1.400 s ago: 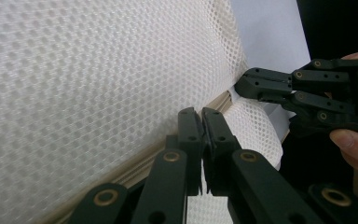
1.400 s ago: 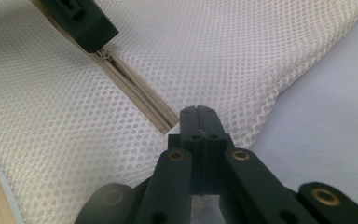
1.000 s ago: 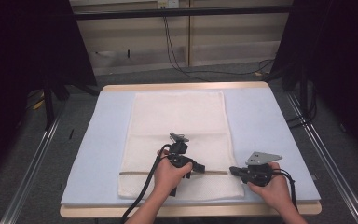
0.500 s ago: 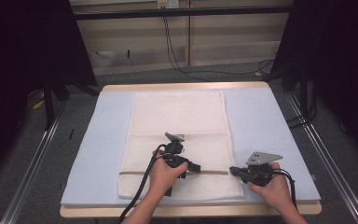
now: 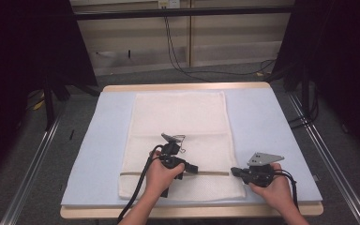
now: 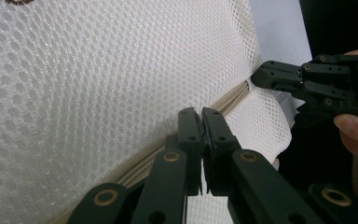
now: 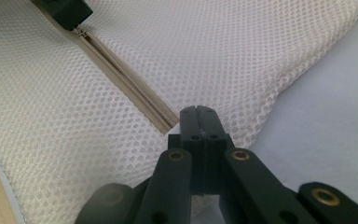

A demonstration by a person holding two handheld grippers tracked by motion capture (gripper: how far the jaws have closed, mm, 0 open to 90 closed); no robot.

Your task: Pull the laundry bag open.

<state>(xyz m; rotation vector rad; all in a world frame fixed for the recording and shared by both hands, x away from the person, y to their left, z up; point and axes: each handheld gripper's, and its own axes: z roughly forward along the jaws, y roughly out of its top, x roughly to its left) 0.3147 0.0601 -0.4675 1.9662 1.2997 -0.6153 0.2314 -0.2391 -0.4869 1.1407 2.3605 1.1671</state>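
high view: left gripper (image 5: pixel 191 168) tip hides zipper (image 5: pixel 213 173) slider.

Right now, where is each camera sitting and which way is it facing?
High view: above the table's near side, looking forward and down on the mesh bag; both forearms, left gripper, right gripper.
Left gripper view: on the left gripper, looking along its shut jaws down the zipper; the other hand's fingers.
Right gripper view: on the right gripper, jaws shut at the zipper's end.
Both gripper views share the zipper.
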